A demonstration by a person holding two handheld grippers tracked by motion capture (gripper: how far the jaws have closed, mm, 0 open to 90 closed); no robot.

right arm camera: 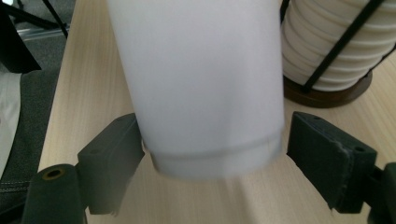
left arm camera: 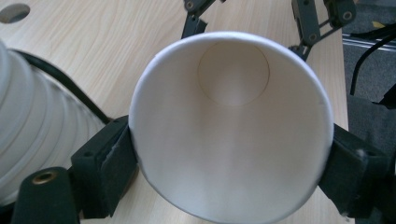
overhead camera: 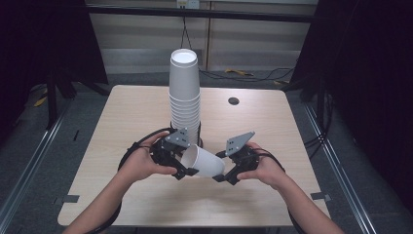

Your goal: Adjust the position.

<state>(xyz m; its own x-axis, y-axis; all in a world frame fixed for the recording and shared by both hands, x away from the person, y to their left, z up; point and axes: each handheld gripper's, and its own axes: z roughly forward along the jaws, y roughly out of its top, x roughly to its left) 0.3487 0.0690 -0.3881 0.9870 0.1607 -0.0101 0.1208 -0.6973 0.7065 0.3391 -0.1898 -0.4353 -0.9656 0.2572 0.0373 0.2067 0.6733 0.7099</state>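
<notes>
Table (overhead camera: 122, 131) carries the cup stack (overhead camera: 184, 97) on its dark base, upright behind my hands. One single cup (overhead camera: 204, 162) is off it, lying sideways above the tabletop between my tongs. My left gripper (left arm camera: 231, 154) clamps its rim. My right gripper (right arm camera: 215, 154) stands wide around its base, not gripping. Handover appears begun, unfinished.

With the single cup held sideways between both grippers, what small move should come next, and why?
Probably close the right gripper on the base of the paper cup. The left gripper already clamps the cup's rim end, while the right jaws stand open on either side of the base, one jaw apart from it. The cup stack stands beside.
</notes>
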